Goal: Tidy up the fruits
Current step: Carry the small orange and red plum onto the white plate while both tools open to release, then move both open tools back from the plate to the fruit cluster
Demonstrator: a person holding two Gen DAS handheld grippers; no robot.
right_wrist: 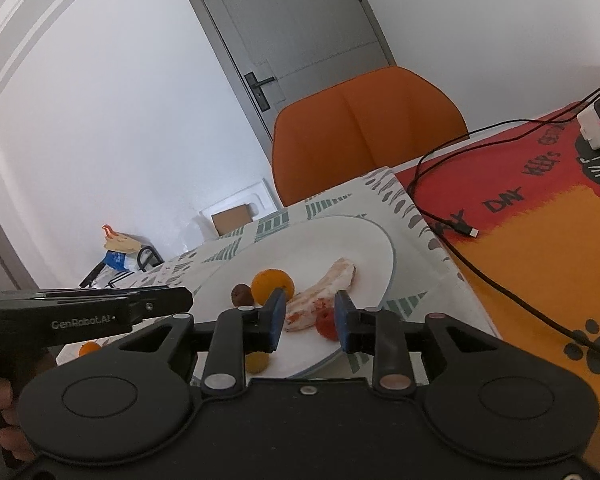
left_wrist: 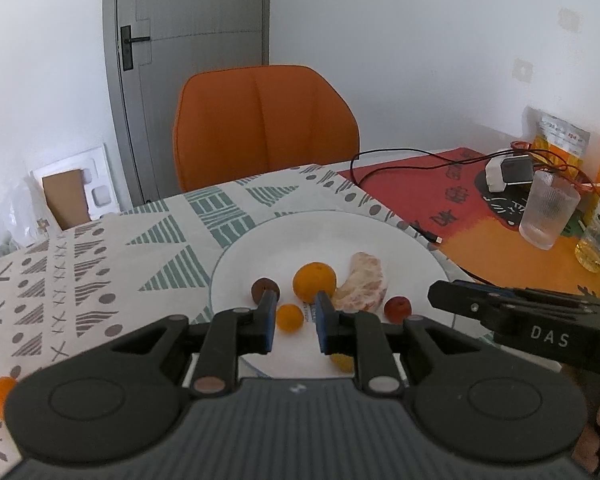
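- Left gripper (left_wrist: 296,310): we hold it low over the near part of the plate, jaws released with a fair gap and nothing clasped between them.
- Right gripper (right_wrist: 308,316): also released and empty, hanging over the near right part of the plate; its jaws stand wider apart than the left ones.
- White plate (left_wrist: 332,228): lies ahead of and under both claws on the patterned tablecloth (left_wrist: 100,264); most of the fruit is already on it.
- Large orange (left_wrist: 314,281): just ahead of the left claw's right fingertip.
- Small orange (left_wrist: 289,317): sits in line with the left claw's gap, slightly toward its left finger.
- Dark brown fruit (left_wrist: 262,287): just beyond the left fingertip, partly hidden by it.
- Peeled citrus piece (left_wrist: 360,284): its long axis runs from near the right claw away and to the right; seen from the right claw it lies ahead within the gap, on the left-finger side.
- Red fruit (right_wrist: 326,323): close in, within the right claw's gap and nearly against its right finger.
- Yellow fruit (right_wrist: 257,362): below and behind the right claw's left finger, partly hidden.
- Stray orange (left_wrist: 2,396): off the plate on the cloth, well out to the left of the left claw and behind its tips. We judge this the piece left to gather; the left hand is the nearer, and it would have to swing left and back to face it.
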